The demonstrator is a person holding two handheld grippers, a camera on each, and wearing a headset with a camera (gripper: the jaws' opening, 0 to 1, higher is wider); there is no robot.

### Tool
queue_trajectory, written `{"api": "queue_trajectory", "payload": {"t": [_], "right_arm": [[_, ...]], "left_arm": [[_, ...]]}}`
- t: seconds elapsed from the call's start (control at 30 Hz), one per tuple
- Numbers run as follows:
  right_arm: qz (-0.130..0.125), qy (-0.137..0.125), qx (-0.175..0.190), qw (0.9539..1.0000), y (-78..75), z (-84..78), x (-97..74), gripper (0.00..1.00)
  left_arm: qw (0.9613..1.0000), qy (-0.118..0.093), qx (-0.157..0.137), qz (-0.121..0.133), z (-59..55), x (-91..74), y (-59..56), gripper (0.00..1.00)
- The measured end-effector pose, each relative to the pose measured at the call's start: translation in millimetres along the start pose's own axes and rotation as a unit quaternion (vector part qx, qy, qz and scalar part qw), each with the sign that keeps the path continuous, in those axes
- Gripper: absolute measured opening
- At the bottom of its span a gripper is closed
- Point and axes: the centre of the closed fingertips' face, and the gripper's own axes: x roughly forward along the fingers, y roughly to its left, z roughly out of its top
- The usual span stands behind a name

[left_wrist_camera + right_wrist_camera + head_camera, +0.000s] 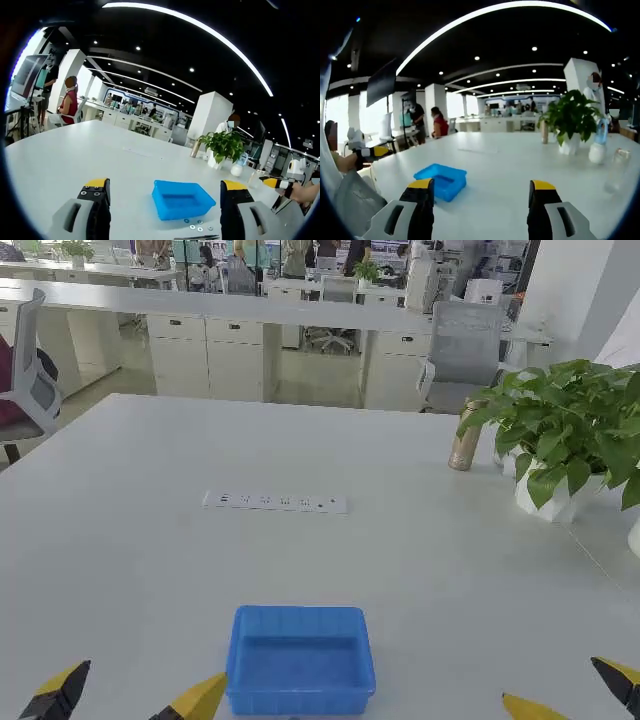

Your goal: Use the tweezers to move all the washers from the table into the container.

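A blue container (300,658) sits on the white table near its front edge, and it looks empty. In the left gripper view, several small washers (195,224) lie on the table just in front of the container (182,199), with thin tweezers (197,237) beside them at the bottom edge. My left gripper (150,682) hovers open to the left of the container, nothing between its yellow-tipped jaws (165,186). My right gripper (550,685) is open too, off to the container's right (481,186). From the right gripper view the container (441,180) lies ahead to the left.
A white power strip (275,502) lies mid-table. At the right stand a potted plant (570,440) in a white pot and a brass-coloured cylinder (466,440). A clear spray bottle (596,145) stands near the plant. Office chairs and desks are beyond the table.
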Motion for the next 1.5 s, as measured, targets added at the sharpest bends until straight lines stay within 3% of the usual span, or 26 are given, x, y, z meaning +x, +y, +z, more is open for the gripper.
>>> {"api": "queue_trajectory", "payload": {"t": [1.1,1.5], "right_arm": [[0.004,0.015,0.008,0.9998,0.2,-6.7,2.2,0.72],[0.000,0.024,0.007,0.9997,-0.6,-9.6,1.8,0.71]], "left_arm": [[0.9996,0.028,0.002,-0.011,-10.2,3.8,-0.8,0.87],[0.9996,0.025,-0.004,-0.008,-10.4,3.3,0.7,0.87]]}}
